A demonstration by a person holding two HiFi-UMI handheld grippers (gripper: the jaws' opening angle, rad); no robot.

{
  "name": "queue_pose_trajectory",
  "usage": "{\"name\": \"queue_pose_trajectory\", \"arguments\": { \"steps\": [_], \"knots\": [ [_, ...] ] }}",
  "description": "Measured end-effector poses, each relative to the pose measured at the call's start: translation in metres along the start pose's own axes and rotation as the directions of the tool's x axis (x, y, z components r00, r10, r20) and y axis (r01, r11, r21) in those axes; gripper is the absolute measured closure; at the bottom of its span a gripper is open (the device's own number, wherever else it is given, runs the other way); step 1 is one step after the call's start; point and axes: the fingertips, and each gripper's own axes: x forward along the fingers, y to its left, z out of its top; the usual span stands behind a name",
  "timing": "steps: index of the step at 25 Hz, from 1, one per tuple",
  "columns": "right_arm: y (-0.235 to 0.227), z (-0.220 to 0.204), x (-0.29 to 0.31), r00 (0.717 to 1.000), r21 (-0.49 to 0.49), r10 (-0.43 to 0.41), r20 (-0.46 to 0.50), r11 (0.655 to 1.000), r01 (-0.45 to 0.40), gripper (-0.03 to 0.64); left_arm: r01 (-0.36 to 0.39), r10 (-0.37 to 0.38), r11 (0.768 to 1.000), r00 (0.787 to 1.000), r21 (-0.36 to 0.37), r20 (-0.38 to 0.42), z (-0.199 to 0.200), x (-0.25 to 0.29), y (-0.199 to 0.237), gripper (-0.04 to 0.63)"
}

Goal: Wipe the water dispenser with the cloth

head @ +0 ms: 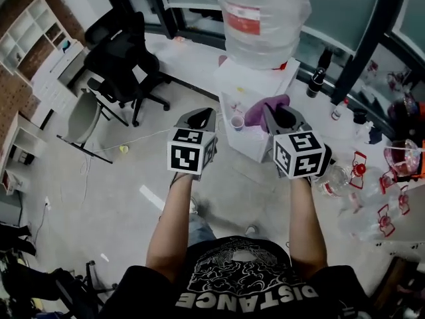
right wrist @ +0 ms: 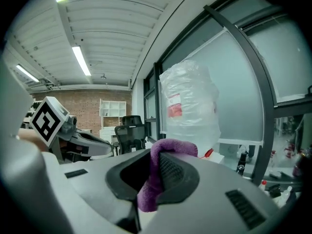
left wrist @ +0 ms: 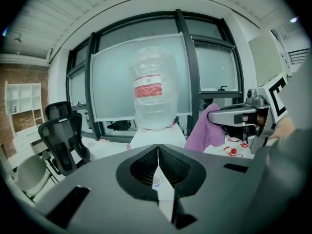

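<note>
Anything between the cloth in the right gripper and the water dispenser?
Nothing visible. The purple cloth, clamped in the right gripper, faces the water dispenser directly; a small cup sits left of the cloth.

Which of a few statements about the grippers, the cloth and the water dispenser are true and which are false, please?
1. The right gripper is shut on the purple cloth. True.
2. The left gripper holds a sponge. False: its jaws are together with nothing between them.
3. The water dispenser has no bottle on it. False: a large clear bottle sits on top.
4. A black office chair stands left of the water dispenser in the head view. True.
</note>
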Motion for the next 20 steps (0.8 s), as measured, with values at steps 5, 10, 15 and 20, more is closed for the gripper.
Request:
{"name": "queue_pose_trajectory", "arguments": {
  "steps": [5,10,15,20],
  "knots": [
    [0.004,-0.001,0.039,0.995,0.014,-0.102,-0.004,0.995,0.102,0.584,0.099,-0.1,0.994,0.995,0.05,0.019,0.009,0.036,0.036,0.569],
    [0.016,-0.001,0.081,0.975,0.033,-0.221,-0.032,0.975,0.222,0.584,0.207,-0.21,0.971,0.978,0.118,0.012,0.016,0.069,0.078,0.569],
    [0.028,0.004,0.104,0.938,0.055,-0.341,-0.064,0.937,0.345,0.583,0.347,-0.351,0.931,0.936,0.115,0.011,0.024,0.089,0.101,0.569],
    [0.041,0.01,0.124,0.905,0.074,-0.42,-0.072,0.902,0.425,0.584,0.446,-0.45,0.885,0.893,0.132,-0.001,0.024,0.104,0.114,0.569]
  ]
}}
